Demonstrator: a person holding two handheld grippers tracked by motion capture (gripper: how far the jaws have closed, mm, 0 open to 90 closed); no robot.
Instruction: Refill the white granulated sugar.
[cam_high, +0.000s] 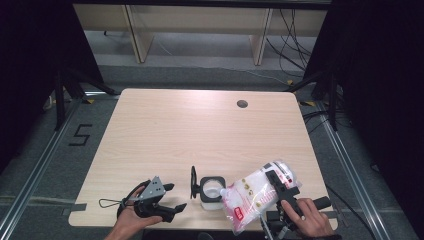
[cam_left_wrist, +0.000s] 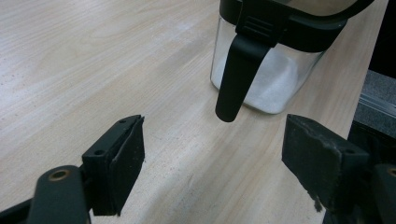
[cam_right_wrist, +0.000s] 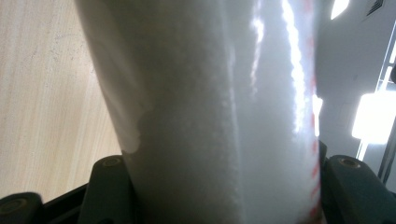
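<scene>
A clear square jar (cam_high: 211, 192) with a black rim stands near the table's front edge, its round black lid (cam_high: 193, 182) swung up on the left side. White granules fill its lower part (cam_left_wrist: 275, 88), and a black latch (cam_left_wrist: 238, 74) hangs down its wall. My left gripper (cam_high: 175, 196) rests open just left of the jar, and nothing lies between its jaws (cam_left_wrist: 215, 140). My right gripper (cam_high: 277, 181) is shut on a clear plastic bag of white granules (cam_high: 252, 196), tilted with its lower corner at the jar's mouth. The bag (cam_right_wrist: 219, 116) is squeezed between both fingers (cam_right_wrist: 109, 182).
The light wooden table (cam_high: 200, 130) has a round cable hole (cam_high: 242, 104) at the back right. Its front edge runs close below both hands. Dark stands and cables flank the table on the floor, with wooden furniture legs behind.
</scene>
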